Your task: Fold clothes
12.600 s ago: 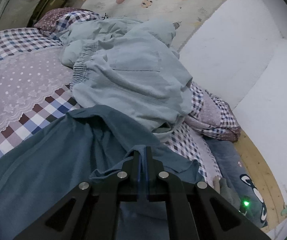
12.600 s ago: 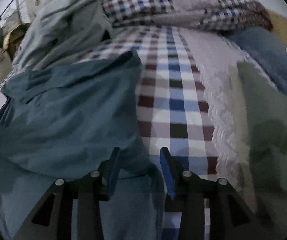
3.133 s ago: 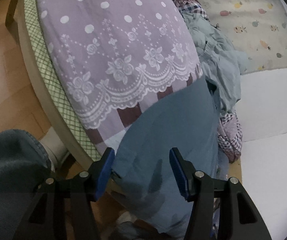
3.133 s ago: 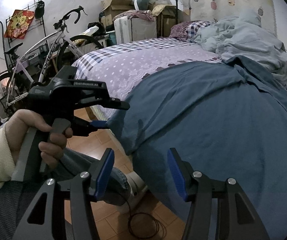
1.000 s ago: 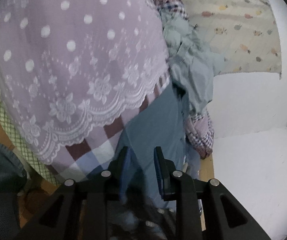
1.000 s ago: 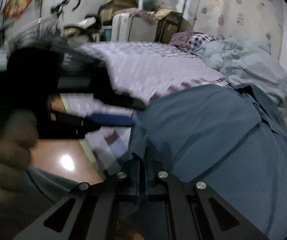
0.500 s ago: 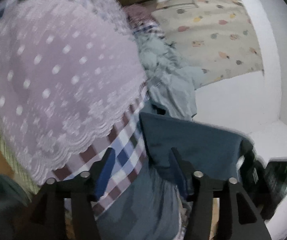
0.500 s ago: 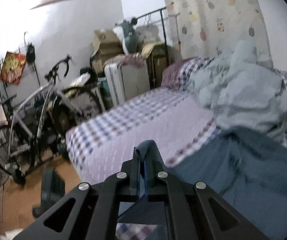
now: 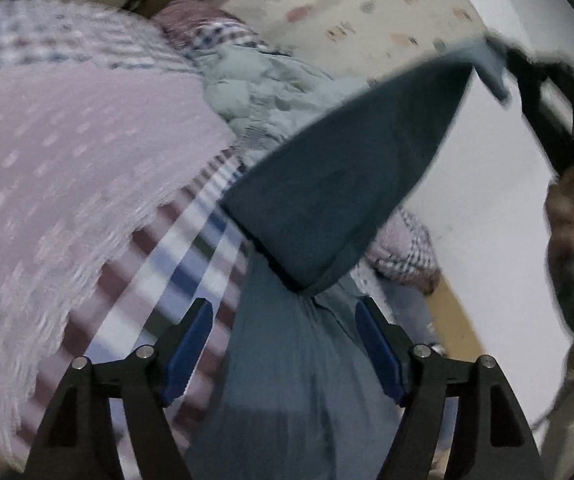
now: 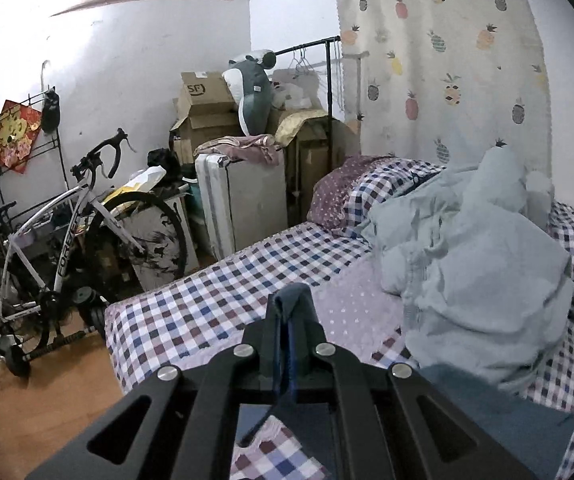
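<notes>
Right wrist view shows the right tongs (image 10: 285, 354) pressed together on a corner of the dark blue garment (image 10: 293, 300), a tuft of cloth poking up past the tips while the rest hangs below toward the bed (image 10: 207, 300). Left wrist view, blurred, shows the left tongs (image 9: 283, 348) spread wide and holding nothing, with the same dark blue garment (image 9: 339, 184) stretched up from the bed toward the upper right, where a hand (image 9: 571, 216) holds the other tool. A lower fold of it lies on the checked cover between the blue pads (image 9: 189, 344). A pale blue pile of clothes (image 10: 471, 264) sits farther up the bed, near the pillow (image 10: 343, 188). A bicycle (image 10: 67, 232) stands beside the bed.
</notes>
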### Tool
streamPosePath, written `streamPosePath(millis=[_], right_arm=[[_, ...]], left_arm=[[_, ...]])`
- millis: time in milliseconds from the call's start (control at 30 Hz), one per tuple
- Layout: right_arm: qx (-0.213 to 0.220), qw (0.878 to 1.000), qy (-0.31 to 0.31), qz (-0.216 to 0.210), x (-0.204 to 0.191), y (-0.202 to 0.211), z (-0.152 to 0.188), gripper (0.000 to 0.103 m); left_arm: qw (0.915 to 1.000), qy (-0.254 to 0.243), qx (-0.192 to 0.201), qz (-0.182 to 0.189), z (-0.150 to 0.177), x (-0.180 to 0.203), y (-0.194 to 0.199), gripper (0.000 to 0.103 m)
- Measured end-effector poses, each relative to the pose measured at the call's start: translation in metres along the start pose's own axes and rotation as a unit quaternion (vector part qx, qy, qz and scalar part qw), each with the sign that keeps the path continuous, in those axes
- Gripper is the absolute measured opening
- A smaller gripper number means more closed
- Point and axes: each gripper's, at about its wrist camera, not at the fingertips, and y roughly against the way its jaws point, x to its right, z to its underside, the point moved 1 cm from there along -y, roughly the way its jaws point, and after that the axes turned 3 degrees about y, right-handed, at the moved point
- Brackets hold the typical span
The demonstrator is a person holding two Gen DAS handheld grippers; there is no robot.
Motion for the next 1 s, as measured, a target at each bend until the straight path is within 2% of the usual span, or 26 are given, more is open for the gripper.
streamPosePath(millis=[300, 500, 733, 833, 967, 1000], right_arm=[[0.010, 1.000, 0.003, 0.006, 0.029, -0.022, -0.048, 0.001], [0.024, 1.000, 0.005, 0.011, 0.041, -0.039, -0.078, 0.001], [0.047, 0.999, -0.020, 0.011, 0.064, -0.045, -0.102, 0.001], [0.064, 0.997, -0.031, 0.014, 0.080, -0.036, -0.111, 0.001], [0.084, 0.995, -0.052, 0.023, 0.109, -0.022, -0.122, 0.001], [0.088, 0.994, -0.056, 0.025, 0.116, -0.019, -0.124, 0.001]], left_arm=[[0.9964, -0.074, -0.034, -0.020, -0.013, 0.023, -0.074, 0.077], [0.9931, -0.099, -0.057, -0.027, -0.018, 0.025, -0.124, 0.077], [0.9855, -0.132, -0.072, -0.078, -0.023, 0.009, -0.154, 0.077], [0.9786, -0.170, -0.070, -0.093, -0.032, 0.007, -0.159, 0.077], [0.9636, -0.238, -0.076, -0.096, -0.038, 0.013, -0.166, 0.077], [0.9621, -0.245, -0.075, -0.092, -0.039, 0.014, -0.167, 0.077]])
